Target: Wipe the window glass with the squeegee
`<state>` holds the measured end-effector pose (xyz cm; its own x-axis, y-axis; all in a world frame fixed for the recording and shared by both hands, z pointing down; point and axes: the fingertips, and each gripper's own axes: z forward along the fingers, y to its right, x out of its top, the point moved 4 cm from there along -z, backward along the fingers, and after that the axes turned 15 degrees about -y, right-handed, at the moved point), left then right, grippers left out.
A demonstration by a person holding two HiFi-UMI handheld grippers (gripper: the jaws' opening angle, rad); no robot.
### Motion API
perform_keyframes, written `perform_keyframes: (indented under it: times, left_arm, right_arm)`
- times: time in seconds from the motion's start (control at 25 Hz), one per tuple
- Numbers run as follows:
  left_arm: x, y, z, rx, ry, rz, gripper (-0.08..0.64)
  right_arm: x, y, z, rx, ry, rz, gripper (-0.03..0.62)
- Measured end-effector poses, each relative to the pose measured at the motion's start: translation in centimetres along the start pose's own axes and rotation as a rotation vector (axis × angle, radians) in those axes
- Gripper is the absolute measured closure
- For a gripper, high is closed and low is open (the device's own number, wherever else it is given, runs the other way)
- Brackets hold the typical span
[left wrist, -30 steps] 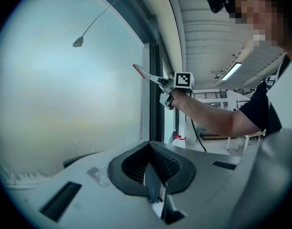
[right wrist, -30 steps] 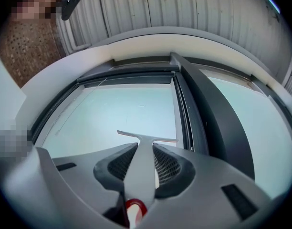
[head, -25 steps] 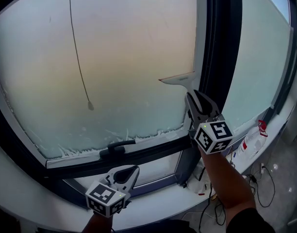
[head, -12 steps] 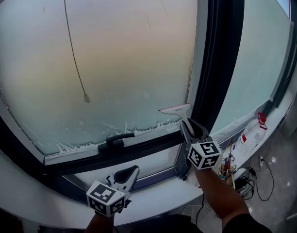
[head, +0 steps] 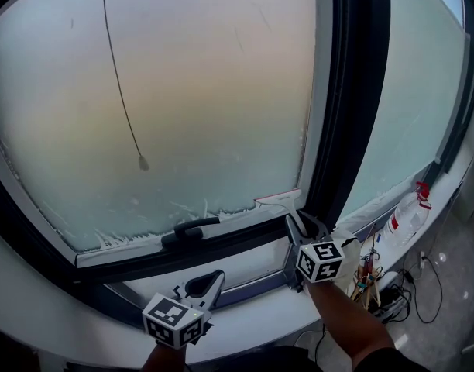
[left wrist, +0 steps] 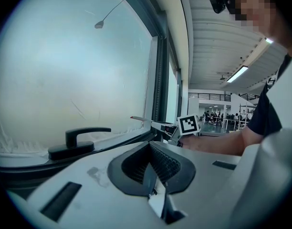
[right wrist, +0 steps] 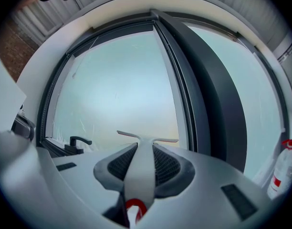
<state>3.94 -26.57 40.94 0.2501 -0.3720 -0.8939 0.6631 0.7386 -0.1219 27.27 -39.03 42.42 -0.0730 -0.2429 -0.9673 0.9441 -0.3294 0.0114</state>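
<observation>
One squeegee (right wrist: 147, 139) betw. R gripper (right wrist: 142, 152) jaws

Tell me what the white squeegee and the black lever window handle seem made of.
The white squeegee looks like smooth matte moulded plastic, one even-toned piece. The black lever window handle is matte: painted metal or plastic, cannot tell which.

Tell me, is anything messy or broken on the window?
A little. The frosty coating on the glass ends in a ragged, torn-looking edge along the bottom, just above the handle. Nothing looks spilled or cracked.
</observation>
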Motion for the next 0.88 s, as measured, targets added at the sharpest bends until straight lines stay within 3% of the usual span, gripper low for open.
perform_keyframes:
  times: [0.28, 0.4, 0.68, 0.88]
  left_arm:
    - [-1.8, -0.6, 0.0, 0.01, -0.008, -0.002, 0.56]
    - [-1.6, -0.7, -0.3, 0.016, -0.012, 0.006, 0.56]
    - [0.8, -1.8, -1.7, 0.046, 0.025, 0.062, 0.56]
    - [2.5, -1.8, -2.7, 0.061, 0.054, 0.098, 0.558]
  right_arm:
    - [-1.5, -0.7, 0.2, 0.002, -0.033, -0.006, 0.508]
    - [0.9, -1.5, -0.9, 0.01, 0.037, -0.031, 0.508]
    - [17.6, -4.4, -5.3, 0.064, 0.346, -0.194, 0.508]
    - [29.2, -6.9, -7.9, 0.112, 0.481, -0.264, 0.508]
